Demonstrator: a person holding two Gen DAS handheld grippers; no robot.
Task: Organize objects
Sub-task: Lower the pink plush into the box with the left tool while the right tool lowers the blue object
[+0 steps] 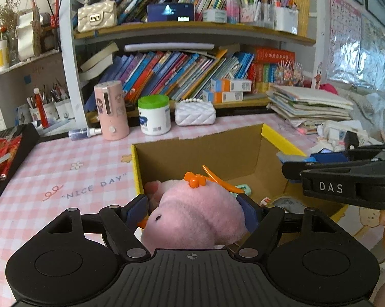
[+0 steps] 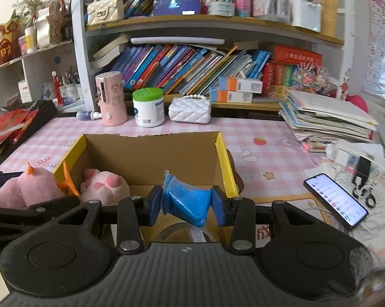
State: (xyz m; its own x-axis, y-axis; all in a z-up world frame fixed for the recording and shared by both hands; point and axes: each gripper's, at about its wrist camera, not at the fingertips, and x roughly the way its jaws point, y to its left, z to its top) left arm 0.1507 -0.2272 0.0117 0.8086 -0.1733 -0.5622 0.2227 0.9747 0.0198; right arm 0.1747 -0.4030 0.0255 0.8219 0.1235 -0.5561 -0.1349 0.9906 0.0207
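Both loads hang over the box (image 2: 151,151): left gripper (image 1: 196,212) clamped on the pink plush (image 1: 192,217) at its 9 o'clock side, right gripper (image 2: 187,203) clamped on the blue pouch (image 2: 184,202), long axis upright, box floor directly beneath.

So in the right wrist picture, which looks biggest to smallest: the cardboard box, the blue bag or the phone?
1. Cardboard box, clearly biggest.
2 and 3. Blue bag and phone look alike; the bag is nearer the camera, so unsure.

Left gripper (image 1: 195,211): black ribbed body, silver pivot screws, dark blue pads. Right gripper (image 2: 186,202): identical; "DAS" lettering on its side.
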